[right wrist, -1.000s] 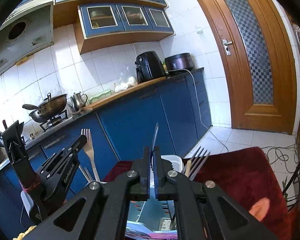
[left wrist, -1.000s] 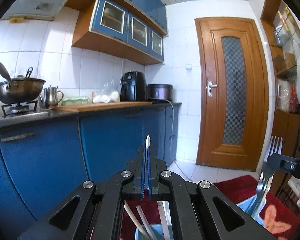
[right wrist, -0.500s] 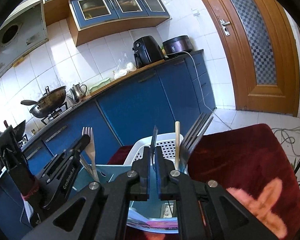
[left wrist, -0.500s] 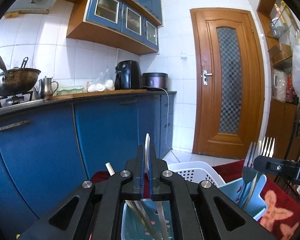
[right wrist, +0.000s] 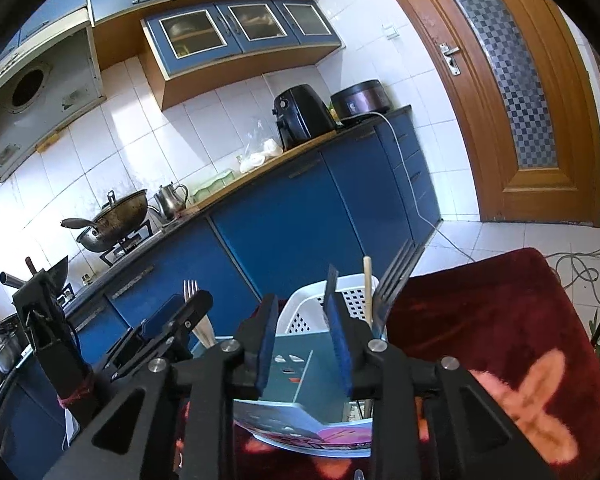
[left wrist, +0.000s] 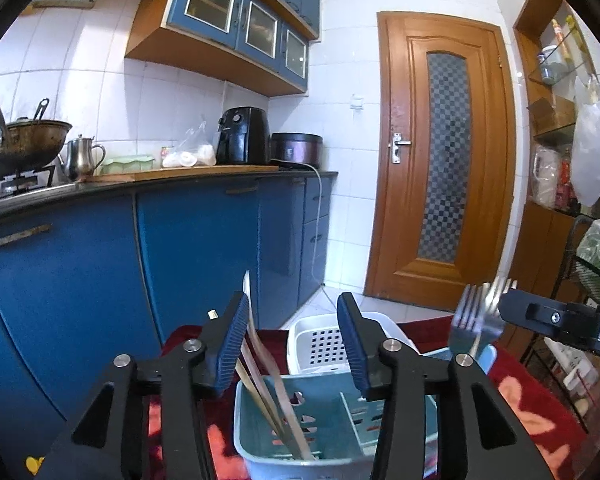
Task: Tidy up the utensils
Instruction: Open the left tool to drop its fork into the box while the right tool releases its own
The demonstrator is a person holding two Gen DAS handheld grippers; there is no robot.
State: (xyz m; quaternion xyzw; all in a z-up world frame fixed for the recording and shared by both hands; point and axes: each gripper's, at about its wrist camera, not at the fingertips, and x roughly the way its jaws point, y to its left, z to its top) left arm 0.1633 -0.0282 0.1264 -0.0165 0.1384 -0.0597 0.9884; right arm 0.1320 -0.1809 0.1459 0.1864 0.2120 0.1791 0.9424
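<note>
Kitchen, blue cabinets (left wrist: 188, 248) along one wall, wooden door (left wrist: 444, 160) at the far end. Red cloth (right wrist: 492, 320) covers the work surface.

On the cloth: teal caddy (left wrist: 324, 420) with dividers, directly under both grippers; white basket (left wrist: 324, 340) just behind it.

Left gripper (left wrist: 292, 344): jaws opening, pads apart. A wooden fork (left wrist: 260, 344) stands in the caddy's left compartment and leans against the left pad; the right pad is clear of it, so no grip. Chopsticks (left wrist: 256, 396) share that compartment.

Right gripper (right wrist: 302, 336): jaws opening, nothing pressed between the pads. A dark strip (right wrist: 331, 280) rises by the right pad; cannot tell what it is. Metal forks (right wrist: 396, 276) and a chopstick (right wrist: 367, 292) stand in the caddy just right of that gripper.

Step in hand, as I judge it: letting go of utensils dropped into the caddy.

To do it well:
- open fully before moving, so neither pad drags a handle
- withdraw straight up and back along the fingers, not sideways
- mind the wooden fork resting on the left pad; it may tip as the pad leaves
- watch the light caddy for sliding on the cloth
</note>
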